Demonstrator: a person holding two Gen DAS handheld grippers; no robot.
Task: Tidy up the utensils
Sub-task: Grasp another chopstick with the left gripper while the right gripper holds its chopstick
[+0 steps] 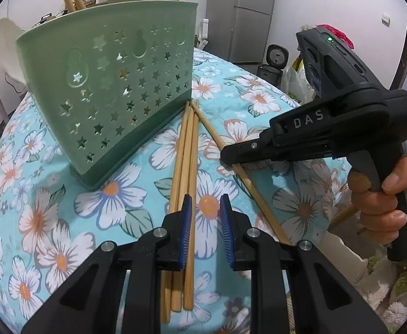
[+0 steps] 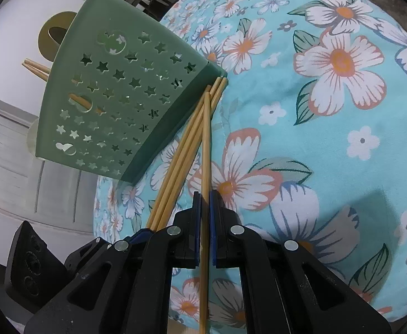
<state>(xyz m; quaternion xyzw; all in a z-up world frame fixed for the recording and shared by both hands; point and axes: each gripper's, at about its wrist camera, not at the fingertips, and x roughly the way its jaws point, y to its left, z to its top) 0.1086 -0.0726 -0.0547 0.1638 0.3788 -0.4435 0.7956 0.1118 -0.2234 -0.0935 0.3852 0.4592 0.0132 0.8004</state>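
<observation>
Green caddy point(image 1: 111, 97) sits far left on the floral cloth point(image 1: 50, 217), waiting for sticks. Three chopsticks point(image 1: 185, 172) lie beside it. Right gripper point(image 2: 205, 197) pinches one chopstick point(image 2: 206, 144) for lifting; left gripper point(image 1: 203, 203) hangs wide over the rest.

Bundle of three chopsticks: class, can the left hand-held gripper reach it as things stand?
Probably yes: the left hand-held gripper is open right above the bundle of three chopsticks, nothing between; the right hand-held gripper grips a separate chopstick.
</observation>
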